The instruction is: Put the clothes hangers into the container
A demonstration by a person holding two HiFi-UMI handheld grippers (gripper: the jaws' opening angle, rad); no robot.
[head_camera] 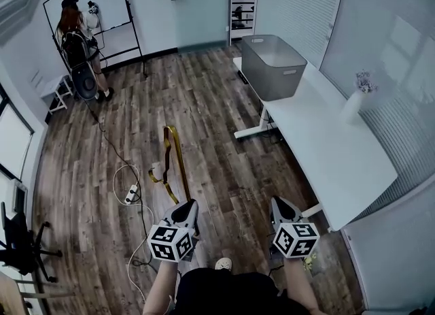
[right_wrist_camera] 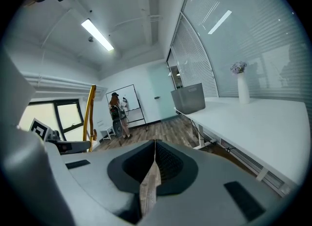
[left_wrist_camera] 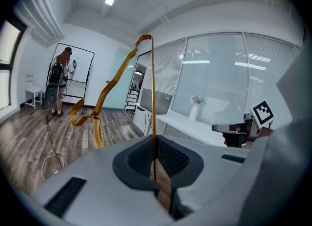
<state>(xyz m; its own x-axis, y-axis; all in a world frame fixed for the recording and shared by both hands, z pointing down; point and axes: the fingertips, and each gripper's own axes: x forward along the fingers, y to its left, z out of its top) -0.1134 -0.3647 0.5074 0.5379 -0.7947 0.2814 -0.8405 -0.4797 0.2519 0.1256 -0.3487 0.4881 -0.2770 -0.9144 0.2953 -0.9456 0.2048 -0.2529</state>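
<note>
The left gripper (head_camera: 185, 211) pinches the thin straight bar of a gold clothes hanger (head_camera: 175, 160) between its pads. The hanger projects ahead of the gripper over the wood floor, well away from the white table (head_camera: 326, 150). The right gripper (head_camera: 282, 210), nearer the table's edge, has its jaws pressed together on nothing.

Likely faults from here:
- The hanger pivots or slips in the pinch. Cause: a narrow grip on a smooth bar, with most of the hanger's length overhanging.
- The curved end snags the table's edge or the container's rim. Cause: a low approach.
- A foot catches the cable (head_camera: 129, 191) on the floor beside the table.

The grey container (head_camera: 272, 79) stands at the far end of the table. The part of its interior that shows is bare, with no hanger in it. A vase (head_camera: 353, 106) stands on the table nearby.
</note>
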